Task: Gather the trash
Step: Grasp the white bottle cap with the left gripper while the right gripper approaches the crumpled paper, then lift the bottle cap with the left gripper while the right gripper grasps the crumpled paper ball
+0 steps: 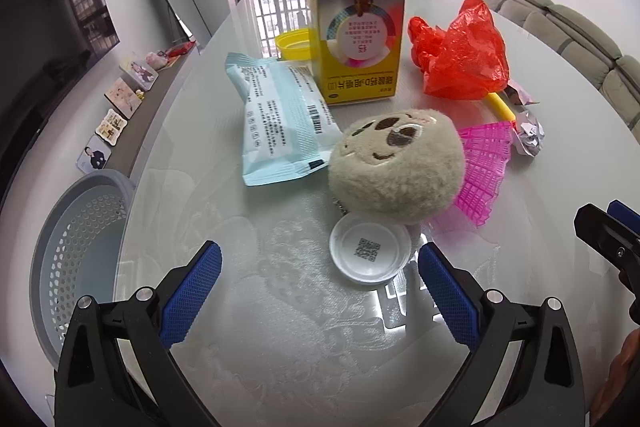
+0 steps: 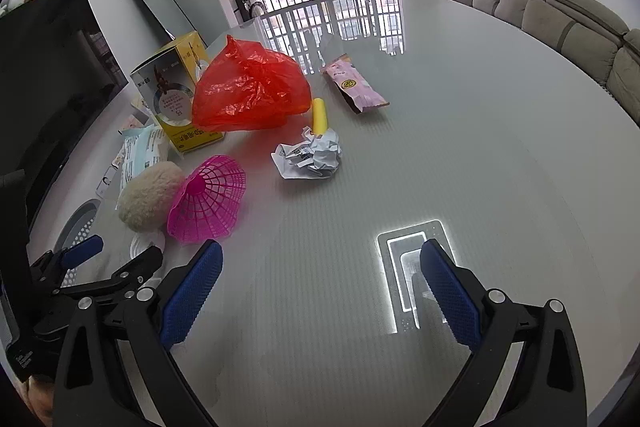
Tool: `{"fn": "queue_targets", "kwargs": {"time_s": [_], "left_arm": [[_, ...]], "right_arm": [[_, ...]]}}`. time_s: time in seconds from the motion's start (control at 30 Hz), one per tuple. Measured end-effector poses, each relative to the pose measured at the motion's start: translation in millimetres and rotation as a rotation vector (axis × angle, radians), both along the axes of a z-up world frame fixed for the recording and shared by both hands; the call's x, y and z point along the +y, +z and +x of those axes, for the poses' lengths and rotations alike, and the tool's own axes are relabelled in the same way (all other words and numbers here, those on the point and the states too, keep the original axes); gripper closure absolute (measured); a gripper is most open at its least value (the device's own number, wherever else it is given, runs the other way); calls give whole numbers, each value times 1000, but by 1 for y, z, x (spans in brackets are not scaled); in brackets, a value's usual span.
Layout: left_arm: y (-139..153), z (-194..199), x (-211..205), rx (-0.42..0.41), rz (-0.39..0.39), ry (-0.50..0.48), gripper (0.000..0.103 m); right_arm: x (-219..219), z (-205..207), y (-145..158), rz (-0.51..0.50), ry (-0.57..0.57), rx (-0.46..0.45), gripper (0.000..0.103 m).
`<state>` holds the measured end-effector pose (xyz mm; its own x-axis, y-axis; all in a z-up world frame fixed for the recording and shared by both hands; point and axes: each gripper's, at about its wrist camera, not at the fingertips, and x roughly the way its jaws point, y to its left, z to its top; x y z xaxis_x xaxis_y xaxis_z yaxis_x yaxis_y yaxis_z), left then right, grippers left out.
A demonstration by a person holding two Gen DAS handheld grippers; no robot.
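Through my left wrist camera, my left gripper hangs wide apart and empty over the glass table. The white lid lies just ahead, touching the plush toy; the blue wipes packet and yellow box sit beyond. The grey perforated bin waits beside the table's left edge, apparently empty.

Through my right wrist camera, my right gripper is also spread wide, holding nothing. The crumpled paper, red plastic bag, pink wrapper and pink mesh cup all lie uncollected. I judge nothing is binned yet.
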<state>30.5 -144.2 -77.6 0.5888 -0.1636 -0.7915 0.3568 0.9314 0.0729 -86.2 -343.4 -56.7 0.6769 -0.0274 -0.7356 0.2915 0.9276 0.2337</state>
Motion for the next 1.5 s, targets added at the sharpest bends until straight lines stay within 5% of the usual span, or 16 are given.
{"fn": "queue_targets", "kwargs": {"time_s": [0.2,0.3,0.5,1.13,1.5], "left_arm": [[-1,-3,-9,-4,-8,-19,11],[2,-3,-7,6,-42,-30,34],[3,-6,-3,3,-62,-45,63],[33,-20,34,-90,-84,-33,64],[48,-20,60,-126,-116,13,64]], "right_arm": [[-3,1,-2,17,-1,-1,8],[-2,1,-2,20,0,0,8],[-2,2,-2,19,-3,0,8],[5,11,6,-38,-7,7,8],[-9,54,6,-75,-23,45,8]]}}
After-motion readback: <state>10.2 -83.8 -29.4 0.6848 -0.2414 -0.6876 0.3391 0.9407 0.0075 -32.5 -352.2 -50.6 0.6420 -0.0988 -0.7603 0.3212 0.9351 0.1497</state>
